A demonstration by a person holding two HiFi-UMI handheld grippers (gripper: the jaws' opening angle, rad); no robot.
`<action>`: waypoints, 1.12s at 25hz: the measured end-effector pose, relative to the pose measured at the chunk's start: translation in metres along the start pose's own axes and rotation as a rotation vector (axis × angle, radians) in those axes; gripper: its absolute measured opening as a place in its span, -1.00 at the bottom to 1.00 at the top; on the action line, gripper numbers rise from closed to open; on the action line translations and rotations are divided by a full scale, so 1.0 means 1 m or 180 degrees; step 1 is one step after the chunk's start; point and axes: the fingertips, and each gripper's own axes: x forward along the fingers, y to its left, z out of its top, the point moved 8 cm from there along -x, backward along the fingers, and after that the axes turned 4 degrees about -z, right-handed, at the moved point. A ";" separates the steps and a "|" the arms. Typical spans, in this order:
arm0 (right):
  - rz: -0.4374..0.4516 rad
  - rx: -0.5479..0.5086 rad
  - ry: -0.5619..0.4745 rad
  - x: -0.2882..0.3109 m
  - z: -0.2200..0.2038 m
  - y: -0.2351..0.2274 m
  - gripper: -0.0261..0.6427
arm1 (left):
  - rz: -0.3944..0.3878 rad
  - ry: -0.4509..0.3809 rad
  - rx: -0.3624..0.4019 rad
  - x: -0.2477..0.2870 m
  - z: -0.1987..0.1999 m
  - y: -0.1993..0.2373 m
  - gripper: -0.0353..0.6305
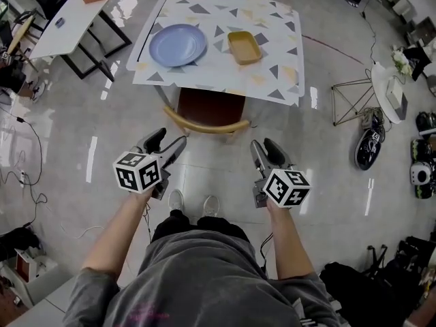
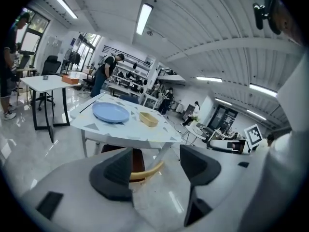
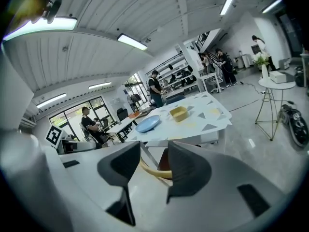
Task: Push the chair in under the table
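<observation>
The chair point(image 1: 208, 111) has a brown seat and a curved yellow backrest. It stands at the near edge of the table point(image 1: 279, 87), with its seat mostly under the top. A triangle-patterned cloth covers the table, and a blue plate point(image 1: 177, 45) and a yellow tray point(image 1: 244, 47) sit on it. My left gripper point(image 1: 167, 144) and right gripper point(image 1: 266, 150) hang in the air short of the backrest, on either side of it, both open and empty. In the left gripper view the backrest point(image 2: 147, 171) shows between the jaws of that gripper point(image 2: 157, 161). It shows point(image 3: 157, 173) the same way in the right gripper point(image 3: 154, 160) view.
A white desk point(image 1: 68, 26) with an orange box stands at the far left. A wire side table point(image 1: 351, 101) and a round white table point(image 1: 388, 94) stand at the right, with helmets and bags on the floor beyond. Cables lie on the floor at left. Several people stand in the background.
</observation>
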 end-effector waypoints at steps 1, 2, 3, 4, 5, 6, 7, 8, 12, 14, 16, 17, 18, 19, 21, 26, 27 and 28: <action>0.0008 -0.0024 -0.0033 -0.004 0.000 0.007 -0.39 | -0.0056 -0.0036 0.0036 -0.006 0.001 -0.002 0.01; 0.0017 -0.0040 -0.0068 -0.009 0.000 0.014 -0.39 | -0.0111 -0.0073 0.0069 -0.011 0.003 -0.003 -0.01; 0.0024 -0.0054 -0.0103 -0.012 0.000 0.022 -0.39 | -0.0161 -0.0107 0.0105 -0.018 0.004 -0.003 -0.02; 0.0025 -0.0069 -0.0137 -0.015 0.000 0.031 -0.39 | -0.0206 -0.0131 0.0150 -0.024 0.006 -0.003 -0.02; 0.0020 -0.0083 -0.0167 -0.017 -0.001 0.039 -0.39 | -0.0249 -0.0148 0.0205 -0.030 0.009 -0.003 -0.03; 0.0013 -0.0095 -0.0197 -0.020 -0.002 0.048 -0.39 | -0.0293 -0.0164 0.0270 -0.036 0.011 -0.002 -0.03; 0.0003 -0.0107 -0.0228 -0.023 -0.002 0.057 -0.39 | -0.0338 -0.0183 0.0336 -0.043 0.014 -0.001 -0.04; -0.0010 -0.0119 -0.0259 -0.025 -0.003 0.067 -0.39 | -0.0383 -0.0207 0.0397 -0.050 0.017 0.000 -0.04; -0.0070 -0.0151 -0.0390 -0.035 -0.007 0.106 -0.39 | -0.0546 -0.0325 0.0610 -0.079 0.032 0.004 -0.06; -0.0080 -0.0169 -0.0459 -0.039 -0.010 0.125 -0.39 | -0.0621 -0.0375 0.0696 -0.092 0.038 0.007 -0.08; -0.0082 -0.0195 -0.0518 -0.044 -0.012 0.143 -0.39 | -0.0684 -0.0403 0.0753 -0.105 0.042 0.008 -0.10; -0.0083 -0.0207 -0.0546 -0.046 -0.013 0.151 -0.39 | -0.0710 -0.0418 0.0775 -0.111 0.043 0.009 -0.11; -0.0084 -0.0214 -0.0572 -0.048 -0.014 0.158 -0.39 | -0.0734 -0.0437 0.0799 -0.117 0.044 0.010 -0.11; -0.0086 -0.0214 -0.0594 -0.049 -0.016 0.164 -0.39 | -0.0754 -0.0458 0.0827 -0.122 0.045 0.010 -0.13; -0.0101 -0.0194 -0.0622 -0.053 -0.019 0.174 -0.39 | -0.0802 -0.0505 0.0875 -0.132 0.047 0.011 -0.16; -0.0151 -0.0253 -0.0660 -0.062 -0.026 0.193 -0.39 | -0.0890 -0.0620 0.0962 -0.152 0.050 0.009 -0.23; -0.0157 -0.0281 -0.0669 -0.064 -0.027 0.196 -0.39 | -0.0892 -0.0638 0.0992 -0.155 0.050 0.008 -0.25; -0.0161 -0.0312 -0.0680 -0.065 -0.028 0.199 -0.39 | -0.0895 -0.0656 0.1017 -0.157 0.049 0.007 -0.27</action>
